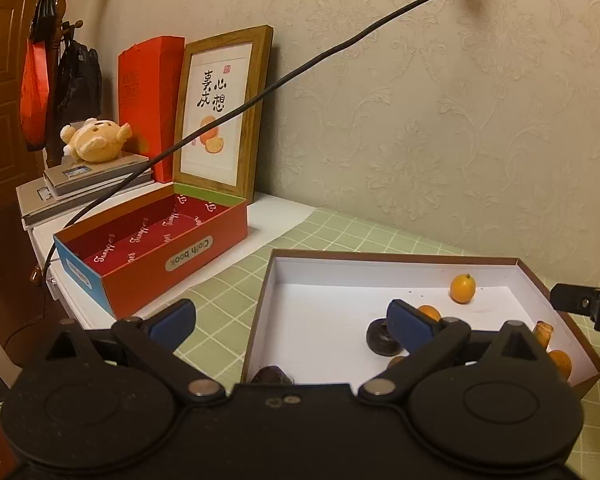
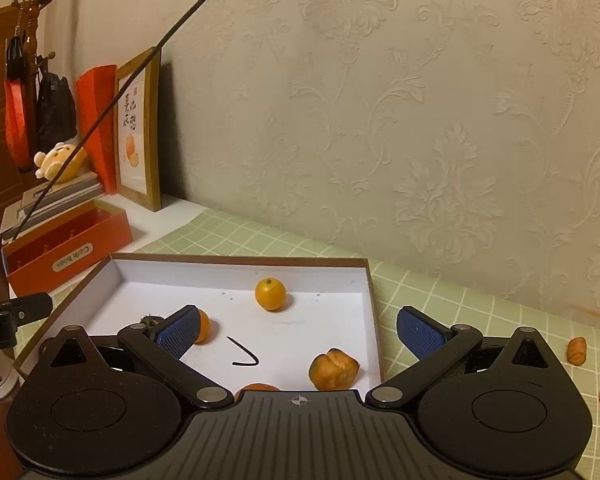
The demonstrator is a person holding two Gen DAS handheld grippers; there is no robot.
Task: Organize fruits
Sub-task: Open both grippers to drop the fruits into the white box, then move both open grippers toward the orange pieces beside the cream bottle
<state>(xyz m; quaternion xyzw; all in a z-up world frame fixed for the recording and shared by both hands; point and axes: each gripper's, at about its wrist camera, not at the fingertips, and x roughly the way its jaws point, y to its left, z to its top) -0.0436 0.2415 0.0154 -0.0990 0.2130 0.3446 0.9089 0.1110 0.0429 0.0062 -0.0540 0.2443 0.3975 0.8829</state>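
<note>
Left wrist view: the left tool [image 1: 292,320] is hovering wide open and empty at lower centre, over the white tray [image 1: 380,258], where a kumquat [image 1: 463,288] is sitting at right.

Right wrist view: the right tool [image 2: 298,330] is also gaping empty; loose orange pieces [image 2: 577,351] are waiting on the table [image 2: 480,304] at right, likely needing a centred, gentle pinch.

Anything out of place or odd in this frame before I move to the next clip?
Yes. Two orange pieces lie loose on the green checked cloth, outside the white tray that holds the other fruit. A thin dark curved stem also lies on the tray floor, detached from any fruit.
</note>
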